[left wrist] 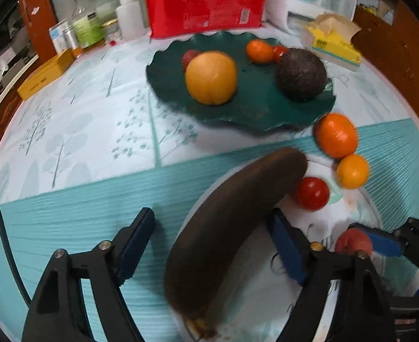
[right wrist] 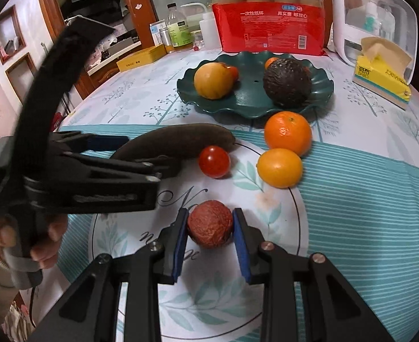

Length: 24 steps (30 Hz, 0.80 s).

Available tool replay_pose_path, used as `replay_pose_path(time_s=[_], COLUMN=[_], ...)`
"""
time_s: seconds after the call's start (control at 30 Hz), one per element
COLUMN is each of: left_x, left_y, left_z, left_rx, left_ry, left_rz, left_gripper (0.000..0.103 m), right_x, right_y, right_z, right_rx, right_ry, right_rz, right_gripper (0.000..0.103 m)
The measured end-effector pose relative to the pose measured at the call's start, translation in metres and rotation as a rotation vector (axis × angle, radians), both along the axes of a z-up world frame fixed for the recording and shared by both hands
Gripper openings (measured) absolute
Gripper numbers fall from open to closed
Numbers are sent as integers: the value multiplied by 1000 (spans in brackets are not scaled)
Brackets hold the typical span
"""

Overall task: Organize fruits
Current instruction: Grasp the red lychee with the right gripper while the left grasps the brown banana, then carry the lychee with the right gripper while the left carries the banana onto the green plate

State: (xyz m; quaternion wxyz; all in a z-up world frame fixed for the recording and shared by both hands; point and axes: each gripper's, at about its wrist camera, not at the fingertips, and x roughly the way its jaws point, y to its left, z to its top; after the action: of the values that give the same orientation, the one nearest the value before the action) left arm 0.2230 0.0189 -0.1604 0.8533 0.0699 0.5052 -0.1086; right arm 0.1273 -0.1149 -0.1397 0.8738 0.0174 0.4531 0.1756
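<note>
- Left gripper (left wrist: 209, 242): jaws spread wide, straddling the banana (left wrist: 229, 219), not touching it.
- Right gripper (right wrist: 209, 225): pads pressed on the lychee (right wrist: 210, 223), near on the white plate (right wrist: 292, 219).
- Green tray (right wrist: 238, 102), far: holds avocado (right wrist: 287, 82) and yellow fruit (right wrist: 212, 79).
- Step, as judged: picking fruit off the plate.
- Next: lift lychee, carry to the tray; left jaws must close on the banana.

Dark brown banana (left wrist: 232, 216), dark green scalloped plate (right wrist: 249, 105), red tomato (right wrist: 214, 162), teal striped tablecloth (right wrist: 366, 199)
</note>
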Motion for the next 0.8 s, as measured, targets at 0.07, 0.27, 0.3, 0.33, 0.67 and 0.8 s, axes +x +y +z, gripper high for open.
replay_pose_path(time_s=[0.07,0.27,0.3,0.33,0.67,0.8], left_x=[2,-9,-12,-15,-58,-80], left_y=[-2,-12,-12,-12,11,16], left_z=[2,5,5,5,13,23], left_rx=[-16,23,28,35,-75,-83], left_ry=[0,-47,-57,-65,-21,-35], left_rz=[-19,-21,-8,8,166,164], left_gripper=[67,40,39,38,32,32], right_x=[0,1,0,0,-21,-35], right_y=[-1,-4,-5,-5,-13,-18], right_z=[-1,-1,-1,-1,17,28], right_rx=[6,27,29,31,25,27], right_ry=[-1,3,4,5,-23,-39], right_rz=[4,8,7,5,-7,-14], right_gripper=[31,31,31,31,31,31])
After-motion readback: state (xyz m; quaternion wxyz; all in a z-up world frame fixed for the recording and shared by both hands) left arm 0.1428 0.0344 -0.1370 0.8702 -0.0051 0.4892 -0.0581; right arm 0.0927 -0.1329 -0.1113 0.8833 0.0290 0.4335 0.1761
